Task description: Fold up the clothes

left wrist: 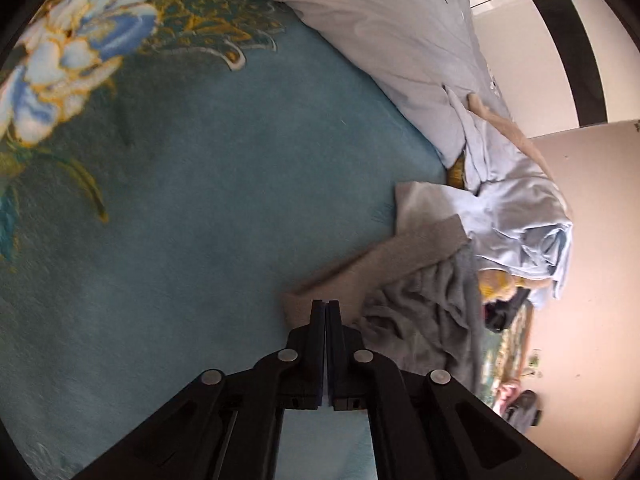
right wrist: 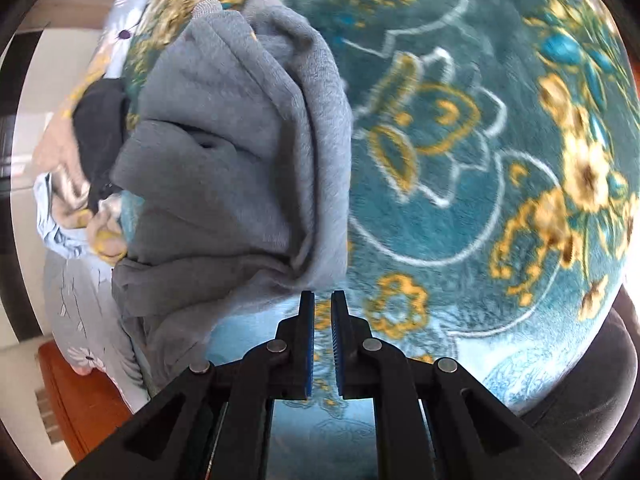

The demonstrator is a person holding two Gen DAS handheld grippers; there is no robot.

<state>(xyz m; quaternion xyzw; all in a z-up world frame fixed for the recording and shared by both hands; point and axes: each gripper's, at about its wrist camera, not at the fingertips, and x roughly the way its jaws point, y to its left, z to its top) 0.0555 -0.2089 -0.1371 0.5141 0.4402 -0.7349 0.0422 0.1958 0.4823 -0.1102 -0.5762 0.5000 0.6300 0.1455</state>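
Observation:
A grey fleece garment (right wrist: 240, 152) lies bunched on a teal flowered blanket (right wrist: 460, 200). In the left wrist view the same grey garment (left wrist: 424, 312) lies crumpled at right, with a beige-grey flap (left wrist: 384, 256) reaching toward my fingers. My left gripper (left wrist: 326, 304) is shut, its tips at the flap's edge; nothing shows between the pads. My right gripper (right wrist: 322, 294) is open by a narrow gap and empty, its tips just below the garment's lower right edge.
A light blue garment (left wrist: 520, 216) and pale bedding (left wrist: 380, 40) lie beyond the grey one. Black and yellow clothes (right wrist: 100, 120) pile at left in the right wrist view. A wooden edge (right wrist: 72, 392) shows at lower left. The blanket (left wrist: 200, 200) spreads left.

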